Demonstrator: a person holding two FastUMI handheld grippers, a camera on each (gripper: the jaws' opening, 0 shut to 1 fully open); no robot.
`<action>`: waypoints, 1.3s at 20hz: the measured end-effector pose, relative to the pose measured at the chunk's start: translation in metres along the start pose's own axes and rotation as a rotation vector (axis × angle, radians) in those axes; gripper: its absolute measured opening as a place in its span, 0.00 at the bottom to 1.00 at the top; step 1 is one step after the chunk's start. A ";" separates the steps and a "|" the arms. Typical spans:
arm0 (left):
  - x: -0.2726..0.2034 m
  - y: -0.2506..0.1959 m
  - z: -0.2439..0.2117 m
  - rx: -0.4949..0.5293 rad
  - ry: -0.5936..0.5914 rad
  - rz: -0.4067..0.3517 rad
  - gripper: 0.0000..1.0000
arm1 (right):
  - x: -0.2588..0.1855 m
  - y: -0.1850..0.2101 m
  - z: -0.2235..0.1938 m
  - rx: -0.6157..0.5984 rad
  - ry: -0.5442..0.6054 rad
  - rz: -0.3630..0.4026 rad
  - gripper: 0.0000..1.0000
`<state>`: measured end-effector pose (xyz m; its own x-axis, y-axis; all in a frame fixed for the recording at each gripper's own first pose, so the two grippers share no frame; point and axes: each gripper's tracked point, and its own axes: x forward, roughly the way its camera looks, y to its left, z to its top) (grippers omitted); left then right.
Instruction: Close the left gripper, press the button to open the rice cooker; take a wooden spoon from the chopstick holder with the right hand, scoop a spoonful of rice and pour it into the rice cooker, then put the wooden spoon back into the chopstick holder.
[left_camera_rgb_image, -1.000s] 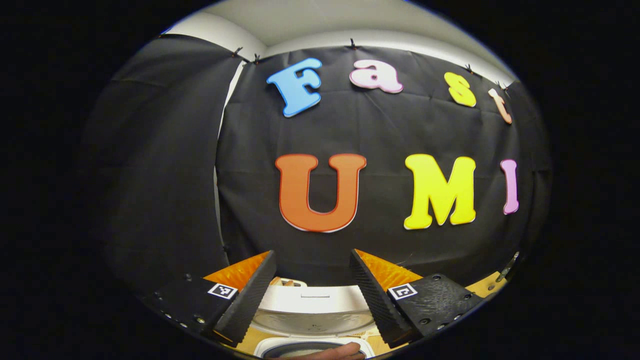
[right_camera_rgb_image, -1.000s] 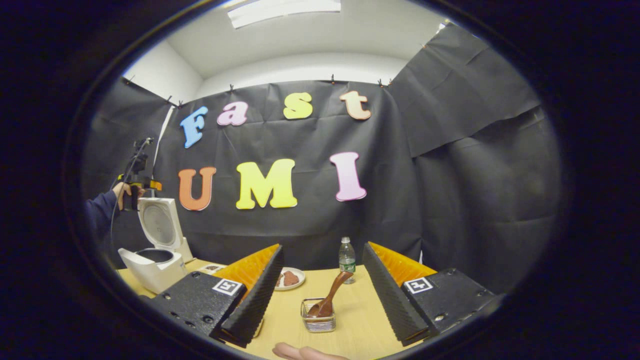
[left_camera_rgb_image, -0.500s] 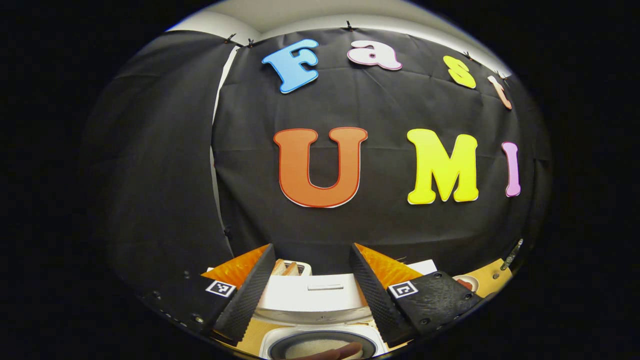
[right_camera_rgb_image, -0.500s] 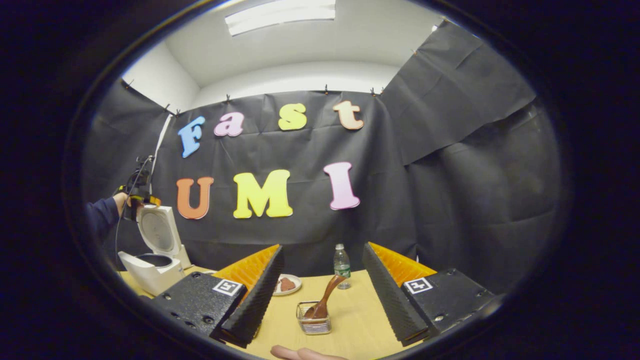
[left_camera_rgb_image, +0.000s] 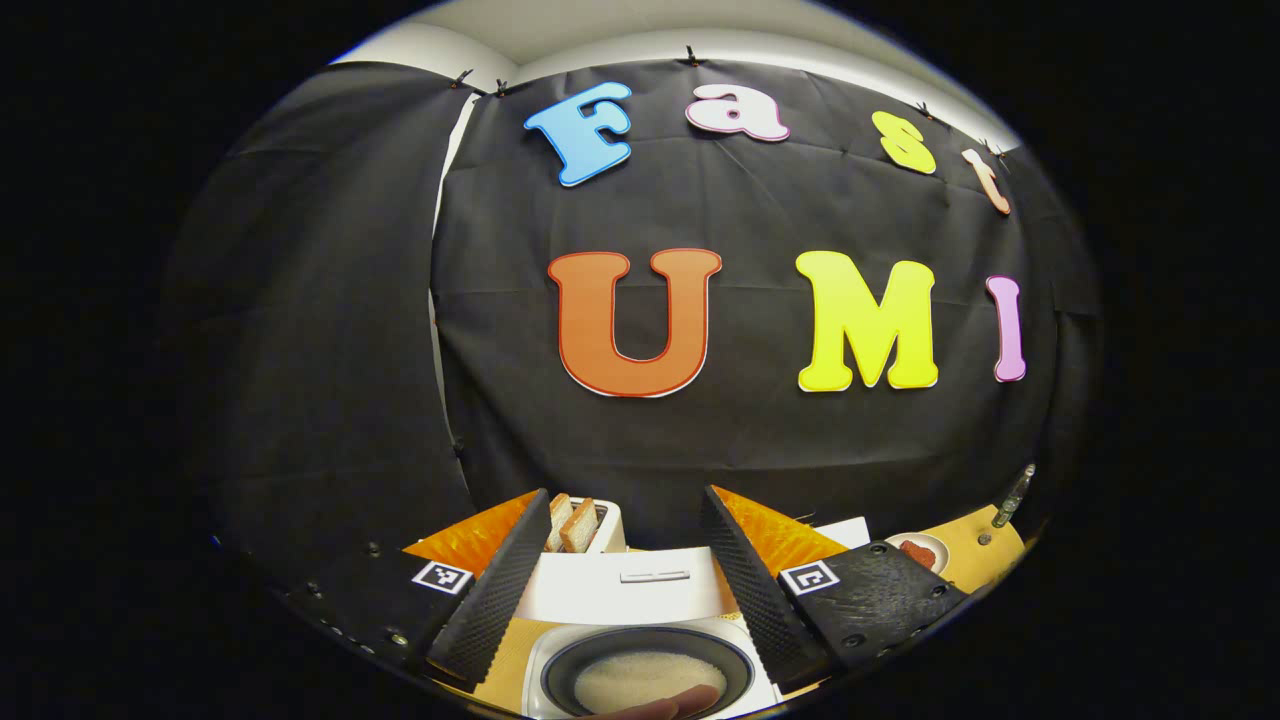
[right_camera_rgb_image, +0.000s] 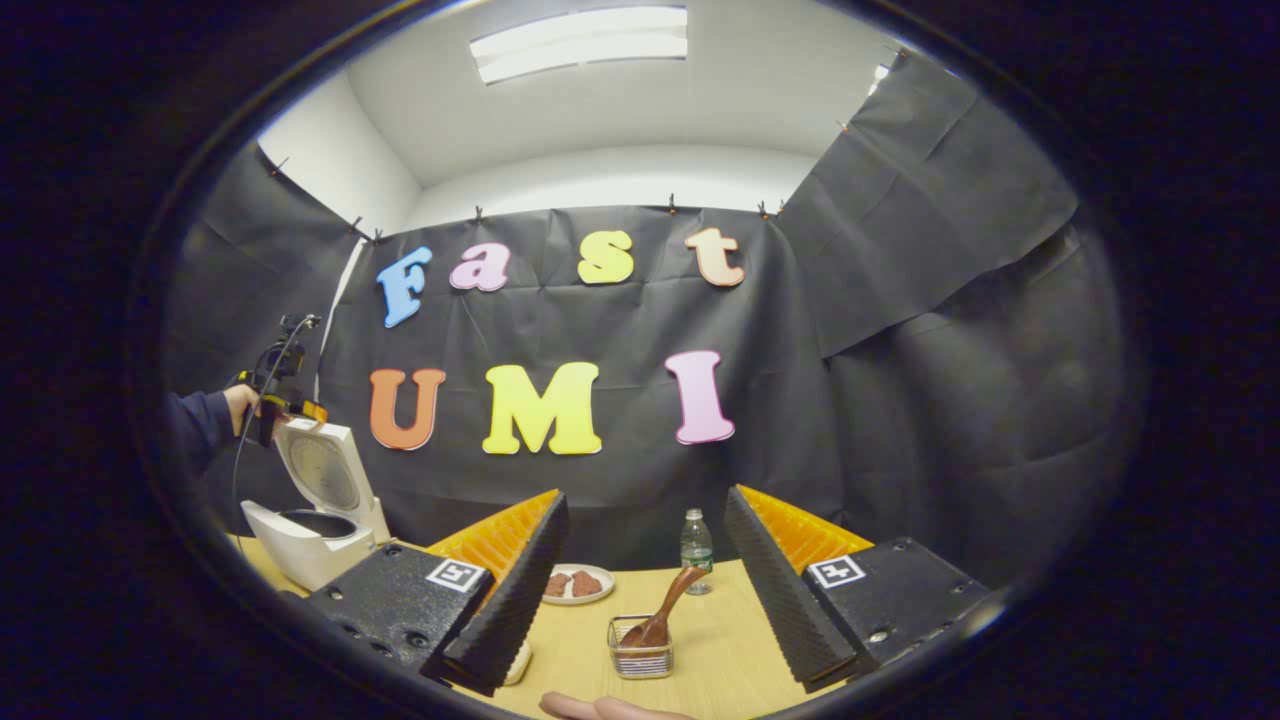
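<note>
Looking at where things stand, the opening step seems done: the white rice cooker (right_camera_rgb_image: 318, 520) sits at the table's left end with its round-lined lid (right_camera_rgb_image: 325, 470) swung up, and from the left gripper view you look straight down into its dark inner pot (left_camera_rgb_image: 648, 680), which has a pale layer of rice in it. The left gripper (left_camera_rgb_image: 625, 590) hangs right above that pot, fingers spread apart with nothing between them.

Everything with the spoon is still to go, I'd say. The brown wooden spoon (right_camera_rgb_image: 662, 610) stands tilted in the small square wire chopstick holder (right_camera_rgb_image: 641, 658) on the tan wooden table (right_camera_rgb_image: 730, 640), untouched. The right gripper (right_camera_rgb_image: 645, 585) is held back from it, roughly lined up on the holder, jaws wide and empty.

So what's left: grab the spoon, scoop, tip it into the cooker, put it back. Can't tell where the rice supply to scoop from actually is.
</note>
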<state>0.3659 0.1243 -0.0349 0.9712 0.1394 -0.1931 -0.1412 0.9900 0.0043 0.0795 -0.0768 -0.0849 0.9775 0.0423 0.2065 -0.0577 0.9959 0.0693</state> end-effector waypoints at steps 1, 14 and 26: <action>-0.003 0.000 -0.003 0.006 0.001 0.000 0.97 | -0.001 0.005 -0.003 0.006 0.014 0.017 0.98; -0.058 -0.022 -0.102 -0.013 0.285 0.002 0.92 | 0.002 0.004 -0.032 0.051 0.134 0.041 1.00; -0.104 -0.030 -0.176 0.001 0.417 -0.010 0.94 | 0.004 0.003 -0.035 -0.008 0.151 0.036 1.00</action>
<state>0.2350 0.0760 -0.1879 0.8119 0.1085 -0.5736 -0.1318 0.9913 0.0010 0.0905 -0.0713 -0.1182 0.9942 0.0892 0.0595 -0.0926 0.9941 0.0566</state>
